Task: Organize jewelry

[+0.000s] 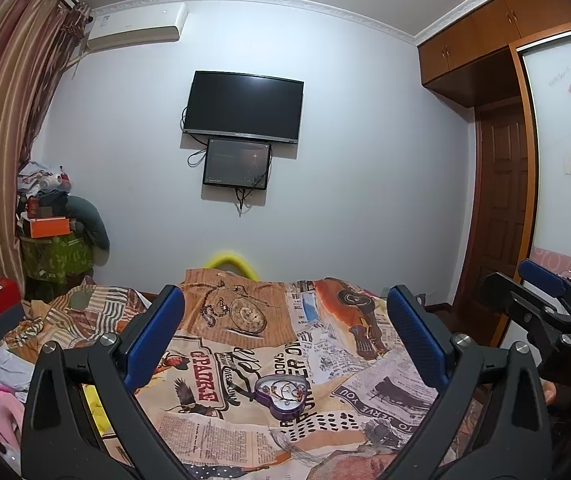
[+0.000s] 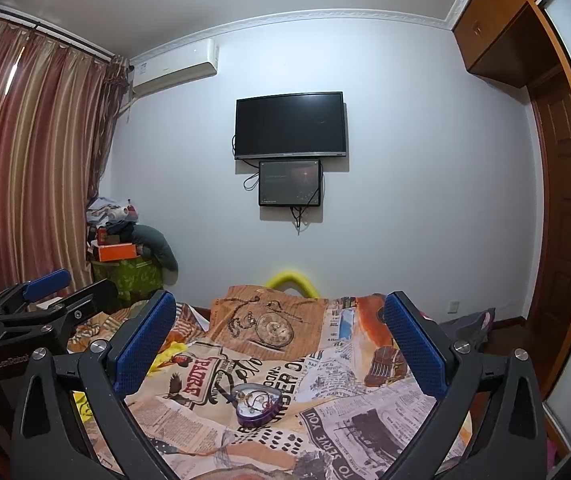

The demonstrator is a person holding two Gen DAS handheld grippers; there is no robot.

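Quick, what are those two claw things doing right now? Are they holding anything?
Left gripper: open, holding nothing, raised above the heart-shaped box on the bed.
Right gripper: open, holding nothing, also raised above that box.

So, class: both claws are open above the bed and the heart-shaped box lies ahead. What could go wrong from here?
1. The purple heart-shaped jewelry box sits on a soft, rumpled patchwork-print bedspread; pressing on it may tip it.
2. The thin tangled chains inside it look easy to snag or drag out together.
3. The open left claw and open right claw are close side by side, so they may collide when both reach in.
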